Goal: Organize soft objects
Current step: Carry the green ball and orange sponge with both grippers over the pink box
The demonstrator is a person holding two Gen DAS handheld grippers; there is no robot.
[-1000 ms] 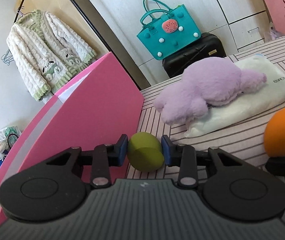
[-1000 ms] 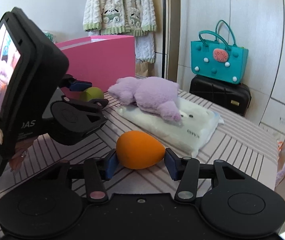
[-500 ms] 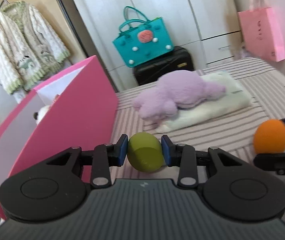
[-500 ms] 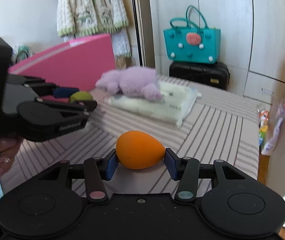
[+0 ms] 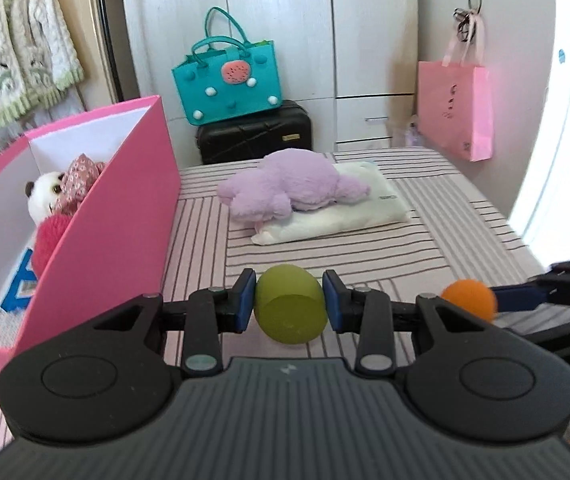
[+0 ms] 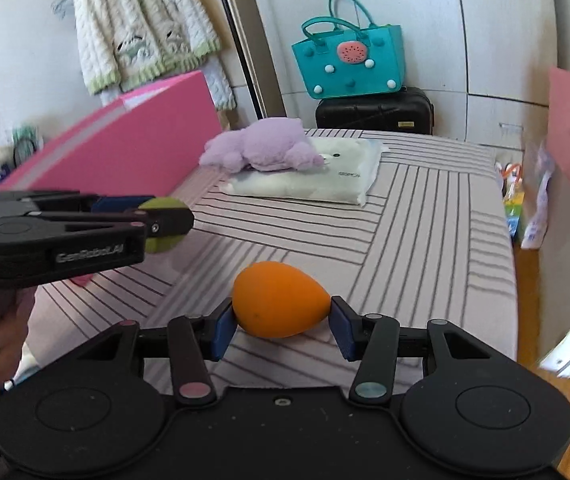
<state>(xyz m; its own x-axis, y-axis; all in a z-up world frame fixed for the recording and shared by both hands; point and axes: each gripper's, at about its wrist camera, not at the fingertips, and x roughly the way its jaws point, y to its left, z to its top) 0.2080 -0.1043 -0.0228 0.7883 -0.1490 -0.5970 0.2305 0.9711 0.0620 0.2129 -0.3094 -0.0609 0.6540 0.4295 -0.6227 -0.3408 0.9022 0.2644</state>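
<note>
Before me a striped bed (image 5: 425,240) — pale wardrobe doors (image 5: 285,20) behind it, a black suitcase (image 5: 255,132) at their foot, daylight at my right.

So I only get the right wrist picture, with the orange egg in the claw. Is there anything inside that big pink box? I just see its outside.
Observer: Yes. The left wrist view looks into the pink box: a panda plush sits at the back.
Operator: Just the panda?
Observer: No, a floral fabric toy leans beside it, and a fluffy pink toy lies in front.
Operator: And the green thing in the other claw, half hidden for me?
Observer: The left claw has both pads pressed on that green toy; it is rounded, with one flat end facing the camera.
</note>
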